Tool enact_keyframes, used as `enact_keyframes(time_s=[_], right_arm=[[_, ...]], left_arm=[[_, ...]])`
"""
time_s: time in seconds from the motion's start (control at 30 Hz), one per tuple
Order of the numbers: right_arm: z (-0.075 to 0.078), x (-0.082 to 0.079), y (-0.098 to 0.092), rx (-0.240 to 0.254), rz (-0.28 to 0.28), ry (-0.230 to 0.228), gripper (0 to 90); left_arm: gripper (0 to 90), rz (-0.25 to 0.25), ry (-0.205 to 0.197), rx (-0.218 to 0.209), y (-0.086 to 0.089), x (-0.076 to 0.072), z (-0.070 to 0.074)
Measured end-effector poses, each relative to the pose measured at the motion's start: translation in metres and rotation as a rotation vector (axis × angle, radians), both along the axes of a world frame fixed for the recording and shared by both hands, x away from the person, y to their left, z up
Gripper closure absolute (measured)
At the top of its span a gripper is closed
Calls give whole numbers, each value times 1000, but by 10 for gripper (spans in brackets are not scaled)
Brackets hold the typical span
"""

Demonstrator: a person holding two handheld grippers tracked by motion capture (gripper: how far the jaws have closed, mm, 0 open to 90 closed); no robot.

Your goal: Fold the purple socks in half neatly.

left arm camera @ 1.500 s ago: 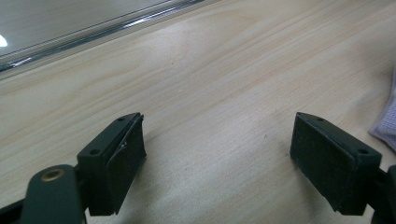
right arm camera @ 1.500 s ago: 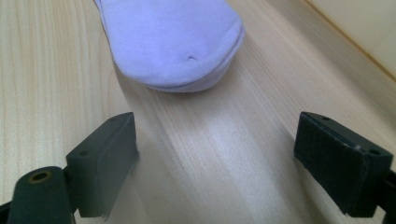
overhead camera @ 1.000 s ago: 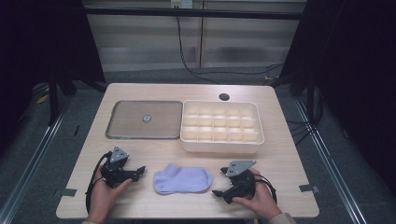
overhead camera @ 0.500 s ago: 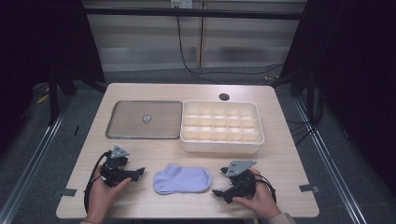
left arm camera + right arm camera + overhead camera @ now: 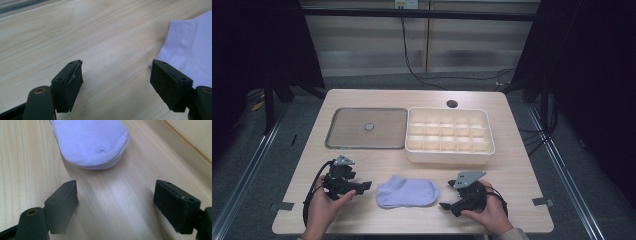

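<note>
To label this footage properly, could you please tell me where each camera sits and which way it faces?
High view: above the table's near edge, looking forward and down; both hands show.
Left hand-held gripper view: rides it, facing sock; black jaws show.
Right hand-held gripper view: rides it, facing the sock's toe; jaws show.
All share the sock and table.

No legible text, label, brand, number or sign on anything in view.
</note>
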State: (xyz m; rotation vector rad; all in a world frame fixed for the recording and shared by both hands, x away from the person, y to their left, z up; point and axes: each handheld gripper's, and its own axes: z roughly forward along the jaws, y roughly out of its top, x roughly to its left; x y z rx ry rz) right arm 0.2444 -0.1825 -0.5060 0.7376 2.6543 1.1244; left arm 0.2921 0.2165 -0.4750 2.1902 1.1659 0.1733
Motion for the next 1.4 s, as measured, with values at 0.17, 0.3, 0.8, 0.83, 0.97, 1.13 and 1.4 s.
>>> enact_keyframes(time_s=[0.17,0.3,0.8,0.83,0.97,1.13,1.4], right_arm=[[3,-1,0,4,10,-2,255],[9,-1,-1,11,-1,0,349],[13,-2,1,-32,-8,5,758],[14,-1,2,-28,-14,8,801],[14,-1,3,-39,-22,10,855],[14,0,3,-41,-31,15,891],[11,1,7,-60,-27,17,900]], left_arm=[[262,-32,46,-9,-6,0,3],[269,-58,67,-10,-14,-2,5],[384,-81,143,-25,-27,1,4],[399,-82,149,-29,-27,1,3],[431,-93,178,-32,-32,1,2],[519,-80,208,-31,-37,1,0],[603,-85,235,-32,-40,0,-2]])
